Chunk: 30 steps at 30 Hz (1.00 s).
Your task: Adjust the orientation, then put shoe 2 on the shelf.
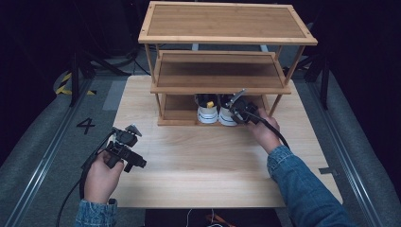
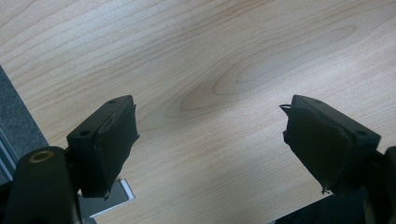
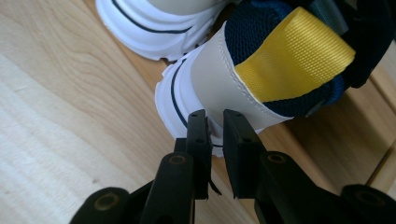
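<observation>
We see two white shoes (image 1: 216, 114) with dark navy collars, thin navy lines along their soles and a yellow woven heel tab (image 3: 294, 56). Our counter (image 1: 203, 161) is pale wood grain, the rack (image 1: 227, 28) warmer brown bamboo, the fingers (image 3: 240, 154) black.

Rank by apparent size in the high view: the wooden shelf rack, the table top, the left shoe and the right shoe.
1. Table top, the widest thing.
2. Wooden shelf rack, standing on it.
3. Left shoe and right shoe: they look alike, so no order between them; the right gripper partly hides one.
</observation>
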Each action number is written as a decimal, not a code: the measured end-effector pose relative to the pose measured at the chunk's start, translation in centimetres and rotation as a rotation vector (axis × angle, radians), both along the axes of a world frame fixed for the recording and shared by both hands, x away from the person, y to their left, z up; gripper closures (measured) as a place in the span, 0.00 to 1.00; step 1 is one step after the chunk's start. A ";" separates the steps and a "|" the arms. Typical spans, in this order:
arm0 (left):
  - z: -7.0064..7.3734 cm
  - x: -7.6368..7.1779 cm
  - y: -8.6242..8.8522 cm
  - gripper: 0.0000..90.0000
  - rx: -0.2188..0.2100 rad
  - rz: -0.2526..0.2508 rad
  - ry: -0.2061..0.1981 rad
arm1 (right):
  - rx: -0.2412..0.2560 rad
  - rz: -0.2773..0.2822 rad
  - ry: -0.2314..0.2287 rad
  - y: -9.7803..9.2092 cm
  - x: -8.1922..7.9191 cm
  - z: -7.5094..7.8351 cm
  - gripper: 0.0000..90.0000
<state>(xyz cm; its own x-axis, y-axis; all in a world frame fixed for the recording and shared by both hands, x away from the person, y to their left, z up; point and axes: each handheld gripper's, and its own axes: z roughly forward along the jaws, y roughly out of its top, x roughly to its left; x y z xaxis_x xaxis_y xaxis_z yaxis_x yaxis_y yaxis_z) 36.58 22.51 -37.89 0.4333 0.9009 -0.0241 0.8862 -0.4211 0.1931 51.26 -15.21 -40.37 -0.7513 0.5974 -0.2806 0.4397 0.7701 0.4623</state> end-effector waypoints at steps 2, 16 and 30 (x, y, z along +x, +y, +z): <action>0.0 0.1 0.0 0.19 0.000 -0.007 0.005 | -0.008 0.001 -0.015 0.1 0.0 -0.1 0.88; 0.2 1.0 -0.9 0.19 0.003 -0.037 0.007 | 0.013 -0.017 -0.041 0.0 -0.6 0.0 0.76; 0.5 2.5 -2.4 0.19 0.000 -0.087 -0.004 | 0.229 -0.038 0.018 -4.0 -4.0 4.4 0.64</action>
